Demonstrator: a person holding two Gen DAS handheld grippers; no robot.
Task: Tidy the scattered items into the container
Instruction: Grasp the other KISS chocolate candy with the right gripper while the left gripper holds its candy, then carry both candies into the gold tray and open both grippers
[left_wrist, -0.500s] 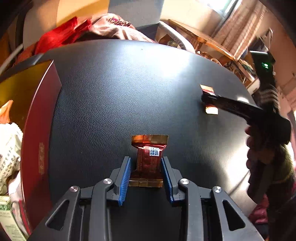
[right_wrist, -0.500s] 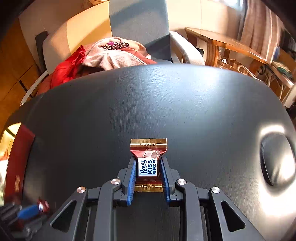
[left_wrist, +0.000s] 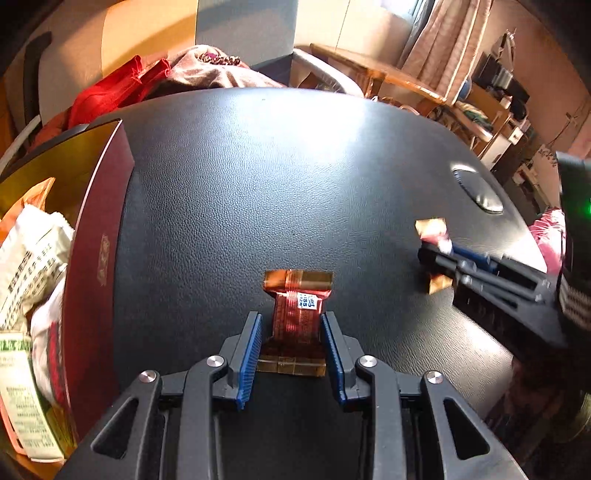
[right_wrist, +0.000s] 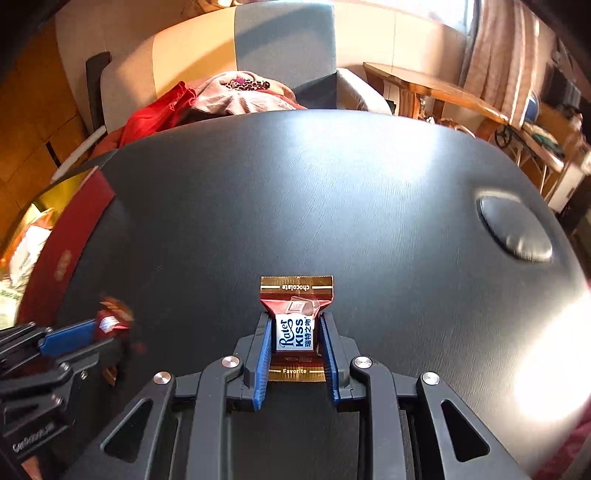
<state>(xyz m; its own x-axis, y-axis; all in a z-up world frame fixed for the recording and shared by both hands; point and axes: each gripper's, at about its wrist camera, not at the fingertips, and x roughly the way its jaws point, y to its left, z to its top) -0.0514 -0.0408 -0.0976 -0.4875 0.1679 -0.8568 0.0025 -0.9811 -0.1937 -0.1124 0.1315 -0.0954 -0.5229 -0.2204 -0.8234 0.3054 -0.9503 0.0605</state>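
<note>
Item one: left gripper (left_wrist: 292, 334), black frame, blue ribbed pads. Jaws closed a little further within the last half second; they pinch a red-and-gold wrapped chocolate (left_wrist: 297, 312) by its sides. Its crimped gold ends stick out above and below the pads. Back of wrapper faces the camera, a small white label near the top.

Item two: right gripper (right_wrist: 294, 345), same build. Jaws pressed onto a second wrapped chocolate (right_wrist: 295, 325), face up. It has a white panel reading "Ratet KISS", with "chocolate" on the far gold strip and "Favorite" on the near one. In the left wrist view this gripper appears at the right edge, blurred, with its chocolate's gold ends showing either side of the pads.

Item three: black leather-textured tabletop (left_wrist: 295, 184), rounded, grained, with a bright glare patch. Both chocolates hang above it, neither inside the container.

Item four: container, a dark red box (left_wrist: 99, 236) with a gold lining, at the left edge of the tabletop. Left chocolate is nearer to it than the right chocolate. Contents: white printed snack packets (left_wrist: 29, 258) and an orange wrapper (left_wrist: 31, 199).

Item five: oval dimple (right_wrist: 517, 230) in the tabletop, far right of the box.

Item six: armchair (right_wrist: 284, 44) beyond the tabletop, with red cloth (right_wrist: 159, 110) and pinkish cloth (right_wrist: 240, 94) heaped on its seat.
</note>
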